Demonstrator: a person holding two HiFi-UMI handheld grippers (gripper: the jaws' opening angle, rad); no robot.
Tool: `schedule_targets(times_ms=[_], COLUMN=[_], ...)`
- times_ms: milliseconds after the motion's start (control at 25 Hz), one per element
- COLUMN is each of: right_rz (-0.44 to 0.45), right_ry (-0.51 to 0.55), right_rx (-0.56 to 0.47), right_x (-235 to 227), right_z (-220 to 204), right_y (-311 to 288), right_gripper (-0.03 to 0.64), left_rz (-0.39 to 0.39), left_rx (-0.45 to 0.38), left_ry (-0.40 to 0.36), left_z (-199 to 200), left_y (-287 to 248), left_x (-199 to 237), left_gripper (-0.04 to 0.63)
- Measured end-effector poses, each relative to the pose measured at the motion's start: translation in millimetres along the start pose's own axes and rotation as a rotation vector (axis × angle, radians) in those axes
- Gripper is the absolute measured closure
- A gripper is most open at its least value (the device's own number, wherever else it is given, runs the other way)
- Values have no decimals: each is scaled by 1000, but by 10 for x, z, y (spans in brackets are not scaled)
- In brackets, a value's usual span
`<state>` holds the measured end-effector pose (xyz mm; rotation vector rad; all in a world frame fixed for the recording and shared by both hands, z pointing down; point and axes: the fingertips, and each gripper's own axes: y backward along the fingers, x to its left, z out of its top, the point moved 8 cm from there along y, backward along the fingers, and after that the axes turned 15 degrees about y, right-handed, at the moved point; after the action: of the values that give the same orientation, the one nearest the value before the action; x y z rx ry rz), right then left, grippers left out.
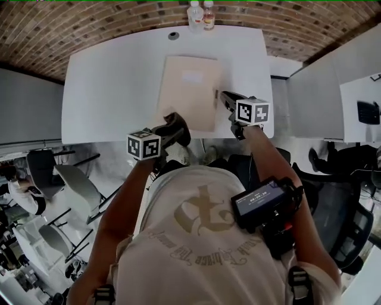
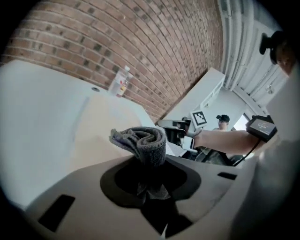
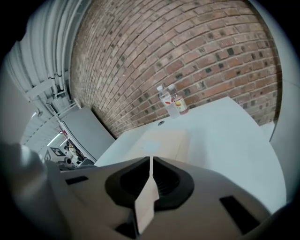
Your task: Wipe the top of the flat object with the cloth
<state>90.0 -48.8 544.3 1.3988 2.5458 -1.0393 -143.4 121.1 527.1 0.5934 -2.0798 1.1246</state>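
The white rectangular tabletop (image 1: 107,89) in front of me carries a flat beige rectangular board (image 1: 189,89), lying flat with a paler patch (image 1: 191,76) on its top. The board's near end comes close to my edge of the tabletop. Just beyond the board's far end is a small round dark grommet hole (image 1: 173,36). Further beyond the board, two clear plastic bottles (image 1: 195,14) stand upright, side by side.

An office or shared workroom — a long white tabletop (image 1: 107,89) stands against a bare brick wall (image 1: 89,24), swivel chairs (image 1: 77,184) crowd the floor beside it, and a second desk (image 1: 315,95) stands alongside — with another person (image 1: 18,190) seated nearby.
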Motion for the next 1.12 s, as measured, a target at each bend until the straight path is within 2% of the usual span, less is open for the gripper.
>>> schedule_targets(times_ms=[200, 360, 600, 1120], right_rz=[26, 46, 55, 60], right_ry=[68, 188, 269, 227], right_rx=[-116, -167, -202, -220], right_x=[204, 402, 596, 598], right_z=[147, 253, 163, -110], right_y=[194, 342, 558, 712], right_gripper=[592, 595, 595, 595], left_rz=[107, 129, 102, 125], left_rx=[-177, -268, -295, -306], left_ry=[-82, -126, -190, -217], left_z=[296, 422, 411, 344], left_y=[384, 477, 385, 299], left_x=[126, 55, -143, -310], left_gripper=[486, 486, 486, 486])
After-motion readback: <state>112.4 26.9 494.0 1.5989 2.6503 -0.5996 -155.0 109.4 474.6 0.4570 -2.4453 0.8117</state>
